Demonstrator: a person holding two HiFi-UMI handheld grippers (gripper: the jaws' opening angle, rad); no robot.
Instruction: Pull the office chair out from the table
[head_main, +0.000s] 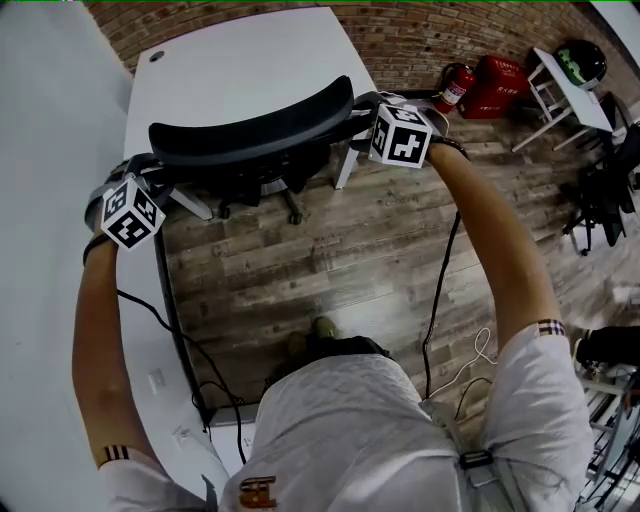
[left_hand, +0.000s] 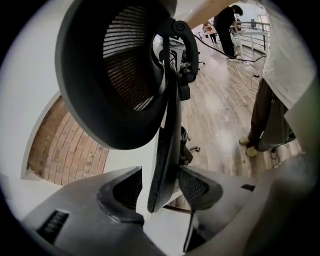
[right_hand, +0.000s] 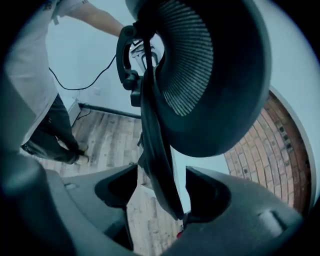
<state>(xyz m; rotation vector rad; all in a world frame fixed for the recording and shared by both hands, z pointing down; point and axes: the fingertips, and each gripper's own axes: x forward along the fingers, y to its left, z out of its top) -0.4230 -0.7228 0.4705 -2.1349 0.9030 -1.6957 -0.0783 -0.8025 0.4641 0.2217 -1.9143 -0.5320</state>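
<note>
A black mesh-backed office chair (head_main: 250, 130) is seen drawn up against the near end of a white rectangular worktop (head_main: 240, 60), its wheeled base on the brown wooden plank floor (head_main: 330, 250) and its back turned towards the person. The left gripper (head_main: 150, 172) is set at the left end of the backrest's curved top rim and the right gripper (head_main: 362, 108) at the right end. In each gripper view the fingers (left_hand: 122, 192) are released: they stand wide apart with the thin black rim (left_hand: 162, 150) between them, unclamped, and a gap is left on one side. A red fire extinguisher (head_main: 456, 87) is stood by the brick wall (head_main: 420, 35)
</note>
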